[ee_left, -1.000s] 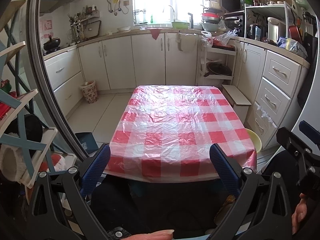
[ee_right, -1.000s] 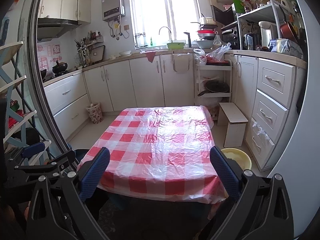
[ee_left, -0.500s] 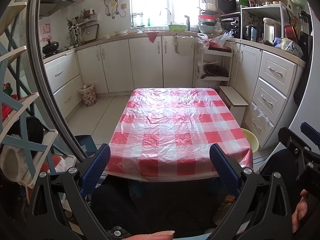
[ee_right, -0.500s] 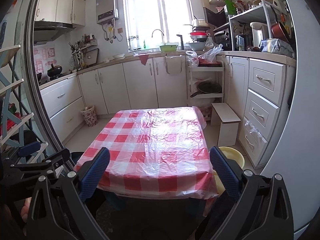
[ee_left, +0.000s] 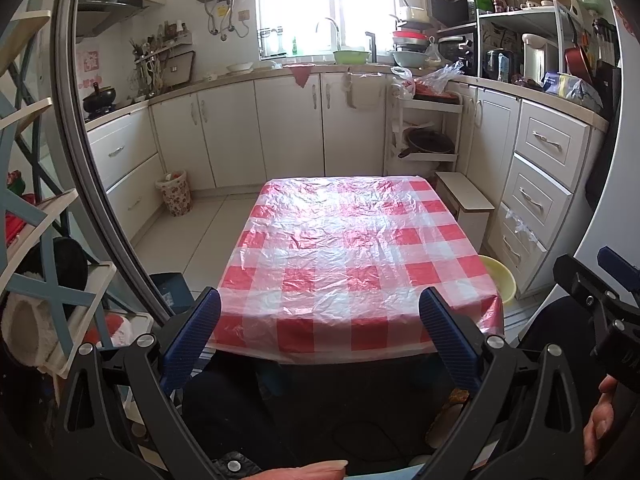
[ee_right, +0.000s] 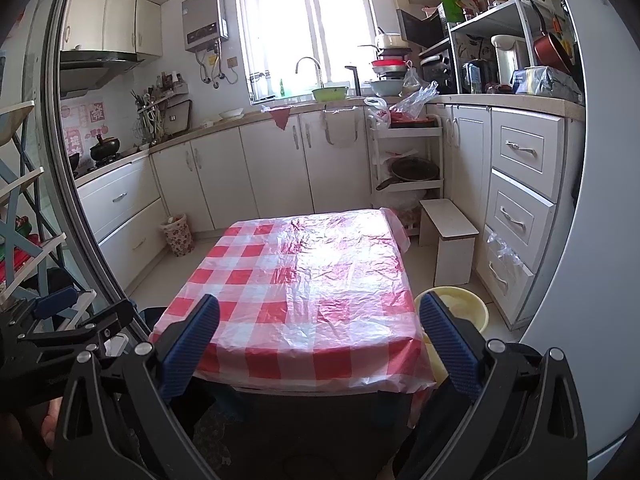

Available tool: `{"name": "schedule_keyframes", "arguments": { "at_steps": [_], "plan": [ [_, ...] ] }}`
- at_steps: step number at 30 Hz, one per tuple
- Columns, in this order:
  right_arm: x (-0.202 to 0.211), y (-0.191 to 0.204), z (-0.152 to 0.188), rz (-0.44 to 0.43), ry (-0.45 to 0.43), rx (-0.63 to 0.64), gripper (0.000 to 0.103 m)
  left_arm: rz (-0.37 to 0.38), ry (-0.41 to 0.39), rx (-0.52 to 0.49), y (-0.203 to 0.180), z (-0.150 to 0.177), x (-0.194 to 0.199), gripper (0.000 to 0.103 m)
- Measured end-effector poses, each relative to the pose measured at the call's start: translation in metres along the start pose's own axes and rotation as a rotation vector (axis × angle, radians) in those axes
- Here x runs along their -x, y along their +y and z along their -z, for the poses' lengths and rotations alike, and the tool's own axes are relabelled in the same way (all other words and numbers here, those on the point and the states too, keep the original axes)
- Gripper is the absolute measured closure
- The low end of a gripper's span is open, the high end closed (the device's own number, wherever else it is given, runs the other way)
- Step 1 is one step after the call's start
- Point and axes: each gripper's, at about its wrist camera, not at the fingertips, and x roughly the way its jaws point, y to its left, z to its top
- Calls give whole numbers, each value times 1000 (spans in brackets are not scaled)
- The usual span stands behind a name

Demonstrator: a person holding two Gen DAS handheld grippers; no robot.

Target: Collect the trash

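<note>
Kitchen, white cabinets wrapping the far wall from 9 round to 3 o'clock, bright window at 12. Floor shows as a pale tiled strip along the table's left side, running back to the cabinets; a narrower strip shows at right between table and drawers. Table dead centre, under a red-and-white checked plastic cover, crinkled, the top bare; the near edge of the cover hangs just past both sets of fingertips, the far edge stops short of the cabinet doors with floor between. Dark curved door frame crowds the left from 7 to 11 o'clock, with a blue-and-white rack beyond it. White stool at 2 o'clock, off the table's far right corner, beside a tiered trolley. Yellow basin on the floor at 3 o'clock, just beside the table's near right corner. Floral bin at 10 o'clock, on the floor against the left cabinets, well apart from the table; something pale shows at its rim, too small to identify. No loose trash can be made out on table or floor. Left gripper: fingers spread wide, nothing between them. Right gripper: likewise spread wide, holding nothing. A hand shows at 4 o'clock in the left view, beside the right gripper's frame.
</note>
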Motion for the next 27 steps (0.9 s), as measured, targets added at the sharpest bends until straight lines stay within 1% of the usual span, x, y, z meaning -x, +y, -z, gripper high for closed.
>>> {"name": "schedule_keyframes", "arguments": {
  "at_steps": [27],
  "plan": [
    [1,8,4,-4,6,25,7,-12,-4,-2,3,0,4,8]
  ]
}}
